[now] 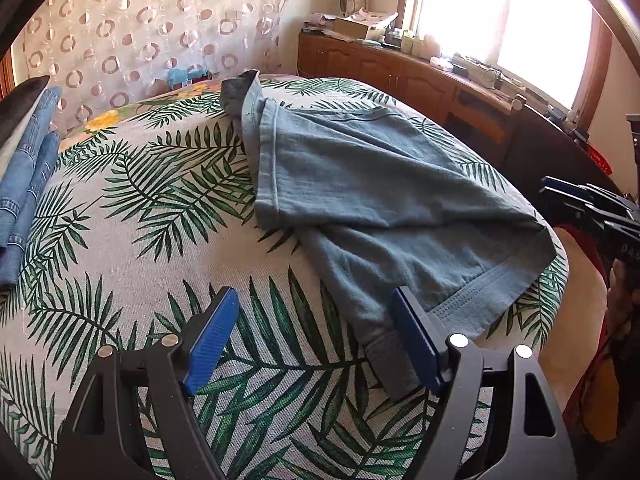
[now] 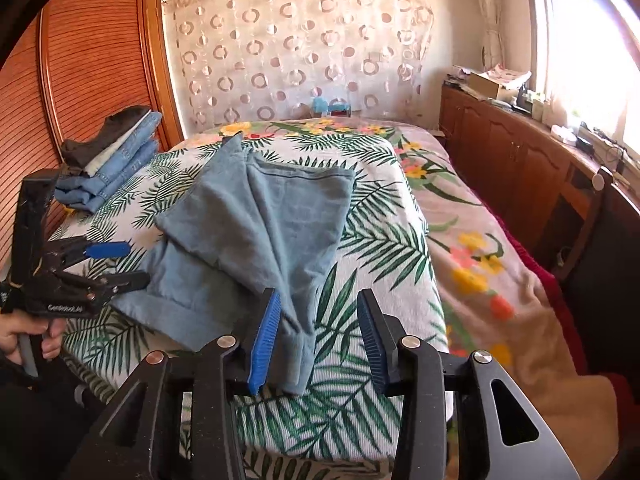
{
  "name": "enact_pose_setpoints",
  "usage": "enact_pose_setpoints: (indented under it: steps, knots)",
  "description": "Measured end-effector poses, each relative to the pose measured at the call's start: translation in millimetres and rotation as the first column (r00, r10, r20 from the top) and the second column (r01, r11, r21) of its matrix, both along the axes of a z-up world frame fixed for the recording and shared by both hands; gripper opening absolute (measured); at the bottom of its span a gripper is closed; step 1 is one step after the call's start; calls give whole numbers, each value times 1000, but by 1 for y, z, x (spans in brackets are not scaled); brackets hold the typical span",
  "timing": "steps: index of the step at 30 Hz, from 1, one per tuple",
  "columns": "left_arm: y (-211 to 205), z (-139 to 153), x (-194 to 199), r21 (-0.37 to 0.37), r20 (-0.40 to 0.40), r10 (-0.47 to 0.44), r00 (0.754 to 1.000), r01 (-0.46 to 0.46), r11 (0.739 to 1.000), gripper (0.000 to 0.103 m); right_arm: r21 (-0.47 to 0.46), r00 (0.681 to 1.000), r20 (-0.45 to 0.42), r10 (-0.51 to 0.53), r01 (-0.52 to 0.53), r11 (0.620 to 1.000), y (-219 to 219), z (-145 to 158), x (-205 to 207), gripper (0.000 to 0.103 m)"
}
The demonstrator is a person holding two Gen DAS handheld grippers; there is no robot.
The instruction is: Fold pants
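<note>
Both claws spread: right claw point(image 2: 318, 340) straddling pants point(image 2: 256, 232) at my bed's point(image 2: 400, 200) near edge, left claw point(image 1: 312, 344) empty; folded jeans point(image 2: 116, 160) stacked far-left, whole only from right view.

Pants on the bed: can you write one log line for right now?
pants: half folded on bed | left tool: open | right tool: open, pants corner between pads
</note>
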State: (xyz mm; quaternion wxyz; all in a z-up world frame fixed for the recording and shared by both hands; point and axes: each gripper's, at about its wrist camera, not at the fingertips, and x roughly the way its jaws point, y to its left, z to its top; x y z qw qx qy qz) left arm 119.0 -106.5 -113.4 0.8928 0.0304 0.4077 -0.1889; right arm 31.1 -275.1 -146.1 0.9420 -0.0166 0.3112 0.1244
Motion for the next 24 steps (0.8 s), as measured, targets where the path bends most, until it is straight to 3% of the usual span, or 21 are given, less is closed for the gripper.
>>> enact_pose_setpoints:
  steps: [13,24]
  knots:
    - [39,29,-6,-49,92,95,991,-91,995,79,41,989,-12,145,-145,989,41,-4,48,41]
    - [71,48,-9,-69,148,166,975,-157,985,79,-5,934,-55,352,-353,936,113,-13,94,41]
